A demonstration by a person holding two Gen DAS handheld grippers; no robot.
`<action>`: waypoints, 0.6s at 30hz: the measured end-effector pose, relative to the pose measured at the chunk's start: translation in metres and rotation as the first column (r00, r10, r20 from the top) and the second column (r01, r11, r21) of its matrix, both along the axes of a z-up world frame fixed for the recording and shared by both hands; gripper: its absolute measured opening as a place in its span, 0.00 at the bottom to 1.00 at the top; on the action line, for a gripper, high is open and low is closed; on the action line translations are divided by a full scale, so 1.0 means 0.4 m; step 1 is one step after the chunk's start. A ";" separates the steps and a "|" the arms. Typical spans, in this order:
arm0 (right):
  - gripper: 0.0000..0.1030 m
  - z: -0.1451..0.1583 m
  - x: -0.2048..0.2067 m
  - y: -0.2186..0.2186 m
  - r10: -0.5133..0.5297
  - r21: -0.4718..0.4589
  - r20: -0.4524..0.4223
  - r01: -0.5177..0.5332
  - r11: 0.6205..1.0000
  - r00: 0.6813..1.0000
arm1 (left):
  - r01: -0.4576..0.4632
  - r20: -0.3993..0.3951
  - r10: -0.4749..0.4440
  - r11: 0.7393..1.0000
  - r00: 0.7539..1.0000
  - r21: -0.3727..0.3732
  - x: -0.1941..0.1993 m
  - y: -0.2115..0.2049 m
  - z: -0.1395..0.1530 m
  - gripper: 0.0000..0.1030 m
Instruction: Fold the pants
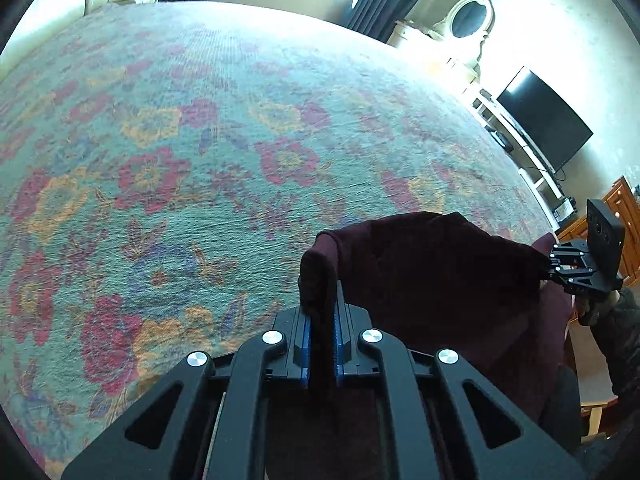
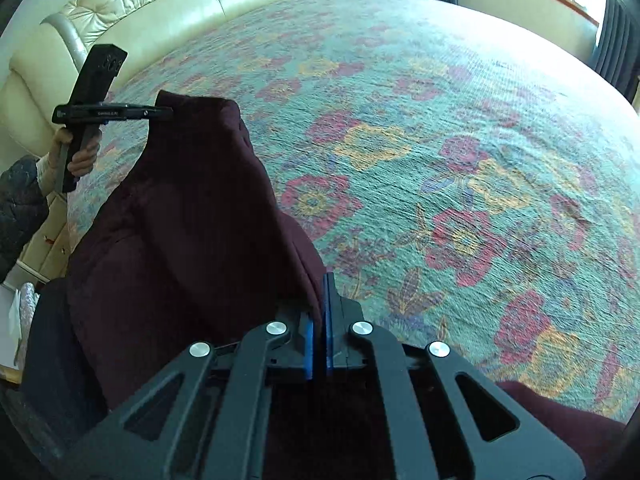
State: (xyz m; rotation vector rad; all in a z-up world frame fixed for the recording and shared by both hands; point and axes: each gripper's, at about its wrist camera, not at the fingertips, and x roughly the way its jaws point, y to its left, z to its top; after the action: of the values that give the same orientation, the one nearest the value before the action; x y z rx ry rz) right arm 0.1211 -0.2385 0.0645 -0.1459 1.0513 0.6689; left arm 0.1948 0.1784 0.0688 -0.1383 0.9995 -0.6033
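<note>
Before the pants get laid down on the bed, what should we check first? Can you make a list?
1. Left gripper shut on the pants: ok, dark red cloth sits bunched between its fingers.
2. Right gripper shut on the pants: ok, its fingers are closed with the cloth edge pinched at their left side.
3. Cloth held up between both grippers: ok, it hangs stretched from one to the other.
4. Flowered bedspread bare ahead of the grippers: ok, nothing lies on it there.
5. Pant legs hanging straight, not twisted: cannot tell, the lower part is hidden below the grippers.
</note>
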 end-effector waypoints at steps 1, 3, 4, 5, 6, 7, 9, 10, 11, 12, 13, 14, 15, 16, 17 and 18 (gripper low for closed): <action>0.03 0.012 -0.042 0.005 0.009 -0.016 0.028 -0.009 1.000 1.000 | 0.008 0.020 -0.008 1.000 1.000 -0.018 -0.033 0.010 0.022 0.08; 0.03 0.026 -0.129 0.015 0.027 -0.057 0.083 -0.023 0.998 0.996 | 0.019 0.043 -0.017 0.999 0.999 -0.037 -0.091 0.018 0.063 0.08; 0.03 0.028 -0.165 0.021 0.029 -0.071 0.098 -0.022 0.997 0.995 | 0.026 0.049 -0.023 0.999 0.999 -0.048 -0.135 0.028 0.077 0.08; 0.03 0.028 -0.202 0.025 0.033 -0.091 0.117 -0.023 0.996 0.993 | 0.026 0.048 -0.023 0.998 0.999 -0.054 -0.168 0.024 0.088 0.08; 0.03 0.024 -0.237 0.031 0.041 -0.112 0.136 -0.026 0.993 0.990 | 0.023 0.042 -0.020 0.998 0.999 -0.063 -0.206 0.034 0.092 0.08; 0.03 0.016 -0.271 0.035 0.046 -0.127 0.149 -0.027 0.992 0.988 | 0.018 0.036 -0.016 0.997 0.999 -0.073 -0.246 0.046 0.094 0.08; 0.03 -0.008 -0.322 0.045 0.049 -0.147 0.150 -0.027 0.989 0.987 | 0.007 0.029 -0.004 0.995 1.000 -0.095 -0.318 0.061 0.088 0.10; 0.03 -0.025 -0.344 0.050 0.053 -0.156 0.141 -0.031 0.987 0.989 | 0.001 0.020 0.002 0.994 1.000 -0.106 -0.352 0.070 0.081 0.10; 0.03 -0.040 -0.362 0.057 0.053 -0.160 0.133 -0.031 0.987 0.990 | -0.003 0.007 0.004 0.994 1.000 -0.112 -0.375 0.073 0.071 0.11; 0.03 -0.056 -0.378 0.065 0.054 -0.167 0.119 -0.034 0.985 0.991 | -0.011 -0.010 0.010 0.994 1.000 -0.108 -0.399 0.075 0.054 0.11; 0.03 -0.075 -0.392 0.076 0.063 -0.184 0.112 -0.042 0.982 0.992 | -0.018 -0.029 0.015 0.994 0.999 -0.107 -0.413 0.076 0.036 0.12; 0.03 -0.091 -0.405 0.087 0.072 -0.205 0.116 -0.047 0.978 0.991 | -0.026 -0.051 0.020 0.994 0.999 -0.107 -0.427 0.073 0.018 0.12; 0.03 -0.108 -0.412 0.096 0.064 -0.214 0.108 -0.040 0.976 0.992 | -0.037 -0.071 0.030 0.995 0.997 -0.097 -0.435 0.071 -0.003 0.15; 0.05 -0.121 -0.413 0.096 0.043 -0.212 0.094 -0.022 0.977 0.995 | -0.052 -0.094 0.045 0.995 0.995 -0.080 -0.444 0.069 -0.024 0.16; 0.07 -0.121 -0.415 0.085 0.025 -0.201 0.100 -0.005 0.980 0.995 | -0.068 -0.115 0.060 0.996 0.992 -0.065 -0.453 0.066 -0.041 0.17; 0.07 -0.114 -0.417 0.078 0.002 -0.186 0.101 0.017 0.982 0.995 | -0.093 -0.132 0.085 0.994 0.988 -0.053 -0.465 0.071 -0.054 0.24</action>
State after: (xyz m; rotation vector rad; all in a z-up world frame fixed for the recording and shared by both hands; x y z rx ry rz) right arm -0.0458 -0.2075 0.0189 -0.3352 1.0163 0.5494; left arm 0.0089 0.2066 0.0473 -0.2757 1.0952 -0.5473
